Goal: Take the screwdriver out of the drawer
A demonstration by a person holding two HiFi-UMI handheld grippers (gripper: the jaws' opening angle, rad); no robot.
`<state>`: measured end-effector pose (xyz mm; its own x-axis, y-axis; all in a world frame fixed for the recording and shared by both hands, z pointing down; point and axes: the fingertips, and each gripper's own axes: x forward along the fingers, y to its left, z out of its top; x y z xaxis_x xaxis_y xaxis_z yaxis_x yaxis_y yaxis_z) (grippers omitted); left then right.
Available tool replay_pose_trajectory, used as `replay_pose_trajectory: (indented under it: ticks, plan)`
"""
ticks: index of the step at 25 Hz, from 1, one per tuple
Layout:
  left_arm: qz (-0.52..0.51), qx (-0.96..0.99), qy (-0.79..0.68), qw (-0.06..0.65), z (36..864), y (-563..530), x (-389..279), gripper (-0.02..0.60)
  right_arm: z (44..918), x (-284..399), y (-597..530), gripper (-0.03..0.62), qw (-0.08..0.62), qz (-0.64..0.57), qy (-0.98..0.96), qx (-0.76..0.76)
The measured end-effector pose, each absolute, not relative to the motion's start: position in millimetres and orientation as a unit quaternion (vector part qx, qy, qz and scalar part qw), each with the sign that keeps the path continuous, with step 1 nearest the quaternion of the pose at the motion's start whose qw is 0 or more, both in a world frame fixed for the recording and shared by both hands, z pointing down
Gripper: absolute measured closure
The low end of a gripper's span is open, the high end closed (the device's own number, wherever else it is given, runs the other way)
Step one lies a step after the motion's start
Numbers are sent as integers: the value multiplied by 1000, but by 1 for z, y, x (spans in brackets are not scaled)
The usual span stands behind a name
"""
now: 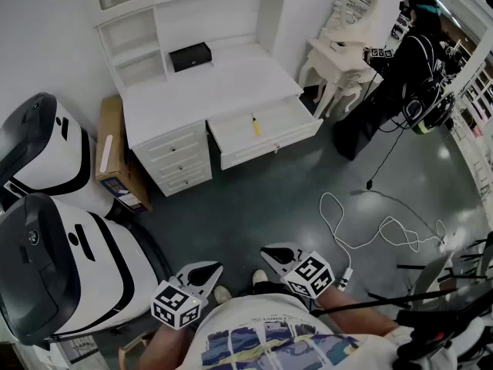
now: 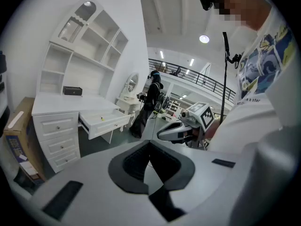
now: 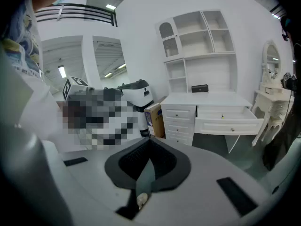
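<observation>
Head view: white bench [image 1: 192, 102] with a hutch sits at 12 o'clock, well apart from both grippers. Its right-hand drawer [image 1: 266, 146] is pulled open, and the screwdriver [image 1: 256, 125] lies inside it, yellow handle, roughly mid-drawer and untouched.

Left gripper [image 1: 214, 268] is low in frame by the person's torso. Its jaws are closed tip to tip with nothing between them. Right gripper [image 1: 266, 250] is just beside it at 3 o'clock, jaws also fully together and empty. Both point toward the bench and tilt down.

A black box [image 1: 189, 56] stands on the bench top at 11 o'clock of the drawer. A cardboard box [image 1: 115, 156] leans at 9 o'clock of the bench's drawer stack. A white cable [image 1: 370, 233] is looped on the floor at 2 o'clock of the right gripper. A person in black [image 1: 404, 75] stands by a vanity table [image 1: 339, 60] at 1 o'clock.
</observation>
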<state>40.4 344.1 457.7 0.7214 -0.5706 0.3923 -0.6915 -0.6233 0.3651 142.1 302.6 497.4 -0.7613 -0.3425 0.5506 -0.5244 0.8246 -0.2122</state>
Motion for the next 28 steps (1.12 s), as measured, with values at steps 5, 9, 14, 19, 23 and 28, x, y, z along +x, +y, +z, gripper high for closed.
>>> replay_pose_trajectory:
  ticks: [5,9,14,19,23,28]
  plan:
    - [127,895,-351,242,450,325,73,568,492,173,281,569,248,180,-921,241]
    - [128,898,-351,233,442,306,98,568,490,195,260,569,243,178,-921,247]
    - [142,894,-357,231,441,290,121,568,494,220,246,569,235,189,-922,244]
    - [147,885,-376,232,444,271,138,568,511,245,238,569,244,198,-921,232]
    - [142,882,-381,238,448,261,144,568,524,256,231,568,243,210,-916,240]
    - [145,891,-361,233,459,231,128,568,536,241,202,566,241,211,-910,262]
